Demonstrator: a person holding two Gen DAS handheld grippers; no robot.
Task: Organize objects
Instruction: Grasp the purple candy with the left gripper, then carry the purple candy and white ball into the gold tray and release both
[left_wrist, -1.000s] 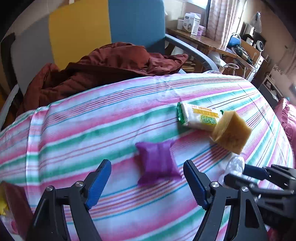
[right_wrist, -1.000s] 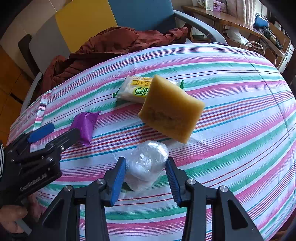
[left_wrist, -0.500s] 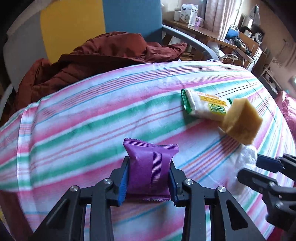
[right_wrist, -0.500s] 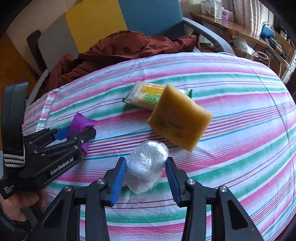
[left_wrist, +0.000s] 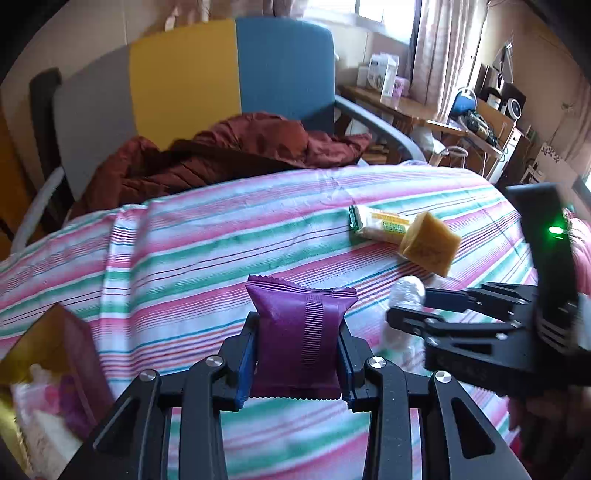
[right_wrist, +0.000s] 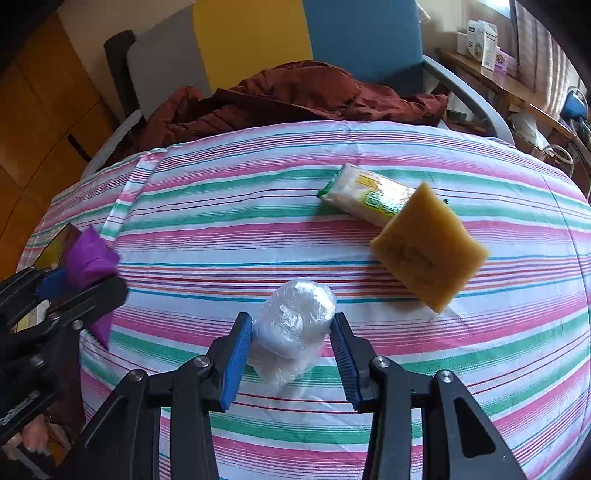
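Observation:
My left gripper (left_wrist: 295, 354) is shut on a purple snack packet (left_wrist: 299, 332) and holds it upright above the striped cloth (left_wrist: 207, 236). It also shows at the left of the right wrist view (right_wrist: 88, 280). My right gripper (right_wrist: 291, 347) is shut on a clear plastic-wrapped bundle (right_wrist: 293, 328), lifted just above the cloth. A yellow sponge (right_wrist: 428, 247) leans on a white and green packet (right_wrist: 369, 195) on the cloth, farther right.
An open box (left_wrist: 48, 369) with several items stands at the lower left edge. A dark red jacket (left_wrist: 229, 151) lies on a chair (left_wrist: 284, 70) behind the striped surface. A cluttered wooden desk (left_wrist: 443, 122) stands at the far right.
My left gripper closed on the purple packet and lifted it off the cloth toward the left. My right gripper keeps its hold on the plastic bundle and has risen slightly.

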